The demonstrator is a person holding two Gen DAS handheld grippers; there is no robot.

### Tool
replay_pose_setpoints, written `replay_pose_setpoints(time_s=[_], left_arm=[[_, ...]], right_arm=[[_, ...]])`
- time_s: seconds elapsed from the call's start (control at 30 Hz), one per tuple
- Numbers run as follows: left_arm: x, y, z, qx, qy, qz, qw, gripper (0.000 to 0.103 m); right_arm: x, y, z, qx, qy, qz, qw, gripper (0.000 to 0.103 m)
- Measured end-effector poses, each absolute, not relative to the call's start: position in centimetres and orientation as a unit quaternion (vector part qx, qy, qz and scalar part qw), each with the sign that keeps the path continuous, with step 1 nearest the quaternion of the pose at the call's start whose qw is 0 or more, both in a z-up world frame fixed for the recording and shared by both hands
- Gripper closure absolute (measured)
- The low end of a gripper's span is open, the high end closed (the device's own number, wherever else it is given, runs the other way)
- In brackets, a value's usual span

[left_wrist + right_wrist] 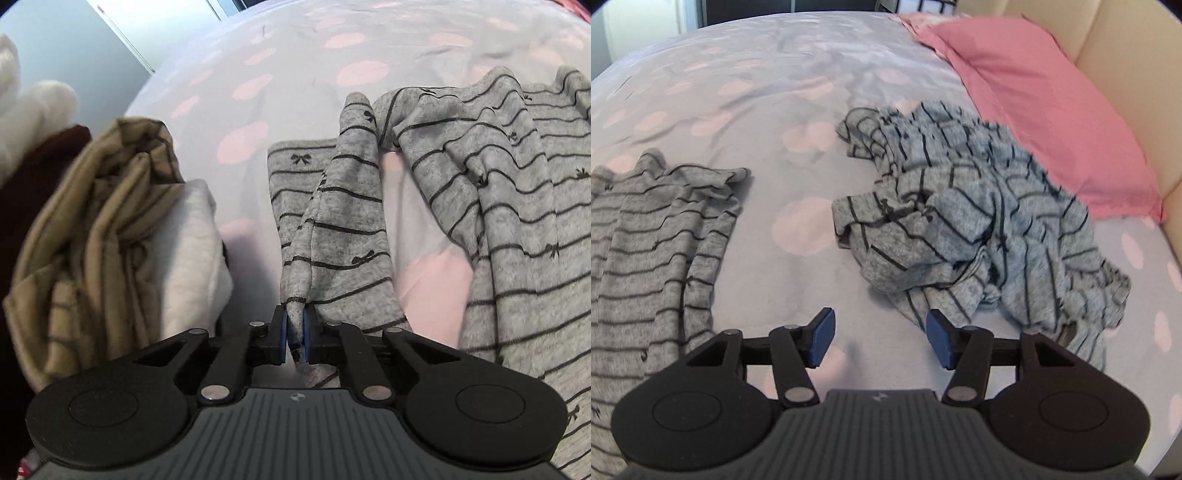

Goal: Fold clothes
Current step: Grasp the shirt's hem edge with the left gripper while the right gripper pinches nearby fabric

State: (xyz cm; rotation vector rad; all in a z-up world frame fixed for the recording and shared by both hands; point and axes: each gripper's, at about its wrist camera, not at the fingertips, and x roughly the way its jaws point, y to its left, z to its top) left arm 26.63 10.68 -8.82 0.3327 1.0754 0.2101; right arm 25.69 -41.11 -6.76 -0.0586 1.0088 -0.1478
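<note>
A grey striped garment with small bows [498, 192] lies spread on the dotted bedsheet [295, 74]. My left gripper [295, 325] is shut on an edge of this garment, pinching a fold of its fabric between the blue pads. The same garment shows at the left of the right wrist view [653, 240]. My right gripper [881, 336] is open and empty, low over the sheet, between that garment and a second crumpled grey striped garment [967, 229] to its right.
A pile of clothes, tan striped [99, 229], white [192, 251] and dark red [37, 173], sits at the left. A pink pillow [1045, 107] lies against the cream headboard [1137, 74] at the right. The sheet [738, 92] stretches far ahead.
</note>
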Motion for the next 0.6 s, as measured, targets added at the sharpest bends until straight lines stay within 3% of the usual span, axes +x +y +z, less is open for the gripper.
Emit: replay_pose_setpoints(time_s=[0.2,0.37,0.6], left_arm=[[26.9,10.1,-6.0,0.109,0.451,0.06,0.884,0.085],[29.6,11.2,-4.4,-0.011,0.43,0.016,0.903,0.085],[35.0,12.3,-6.7,-0.113,0.461,-0.021,0.88,0.085]], right_arm=[[27.2,-40.6,-6.8,0.013,0.467,-0.038,0.884,0.045],[29.6,-39.3,-6.6,0.072,0.449,-0.005,0.891,0.045],[34.4,-36.9,-7.8,0.109,0.452,0.019,0.885,0.045]])
